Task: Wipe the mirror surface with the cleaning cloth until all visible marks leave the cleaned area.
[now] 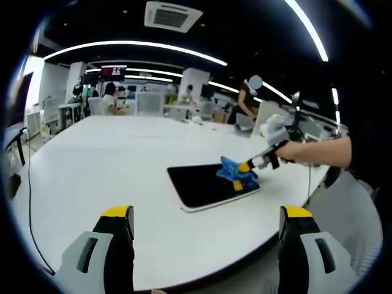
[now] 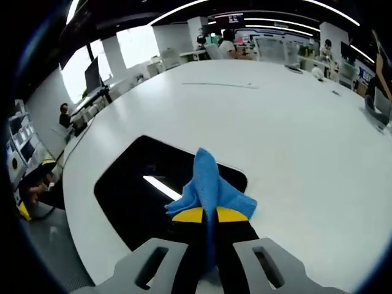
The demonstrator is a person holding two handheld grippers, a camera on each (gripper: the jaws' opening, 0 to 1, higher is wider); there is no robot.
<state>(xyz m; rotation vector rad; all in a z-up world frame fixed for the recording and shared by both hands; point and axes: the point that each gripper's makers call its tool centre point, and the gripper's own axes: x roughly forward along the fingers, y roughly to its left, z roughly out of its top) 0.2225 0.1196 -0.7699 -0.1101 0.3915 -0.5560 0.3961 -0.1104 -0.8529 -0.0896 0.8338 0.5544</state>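
Blue cloth in right gripper — atop mirror

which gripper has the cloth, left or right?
The right gripper: its yellow-tipped jaws are shut on the blue cleaning cloth over the dark rectangular mirror. The left gripper hangs open, apart from both.

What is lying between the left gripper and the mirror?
In the left gripper view, only bare white table lies between the left gripper and the mirror.
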